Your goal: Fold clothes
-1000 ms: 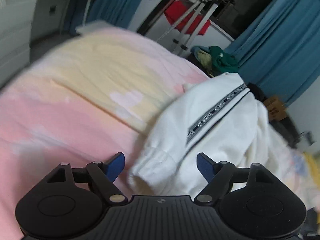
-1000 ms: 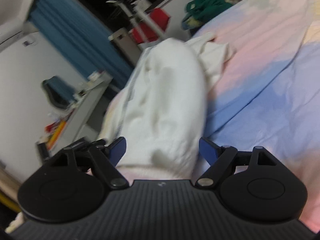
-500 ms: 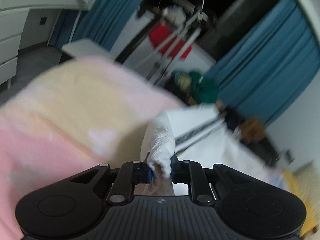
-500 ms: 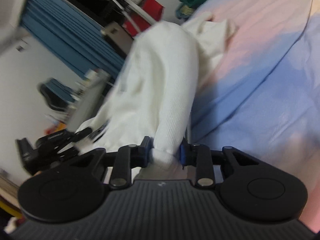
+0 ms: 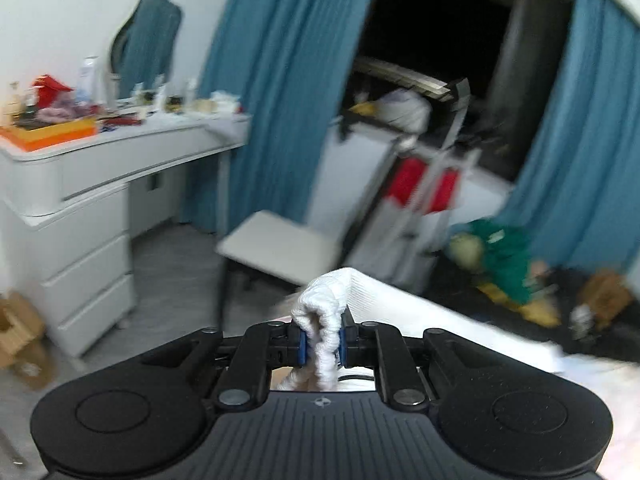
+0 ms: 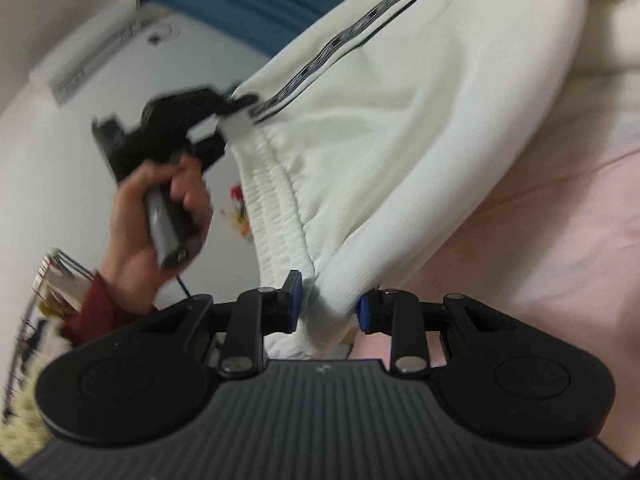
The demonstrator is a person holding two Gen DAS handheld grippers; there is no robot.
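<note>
Left wrist view: the left gripper (image 5: 322, 346) has its jaws drawn narrow and clamped on a bunched ribbed edge of the white garment (image 5: 384, 300). From the grip the cloth runs toward 3 o'clock and lies low in the picture. At 9 o'clock stands a white dresser (image 5: 80, 208) with many small things on top. Teal curtains (image 5: 280, 80) hang at 12 o'clock, and a green cloth pile (image 5: 504, 256) lies on the floor at 3 o'clock. The room is blurred.

Right wrist view: the right gripper (image 6: 328, 306) holds the elastic waistband of the same white garment (image 6: 400, 128); its blue pads (image 6: 294, 300) stand somewhat apart, with thick folded cloth pressed between them. The garment stretches toward 1 o'clock, showing a dark patterned stripe, and is lifted above the pink bedsheet (image 6: 540, 280) at 3 o'clock. At 10 o'clock the person's left hand (image 6: 156, 216), in a dark red sleeve (image 6: 100, 312), carries the other gripper, which grips the far end of the waistband.
</note>
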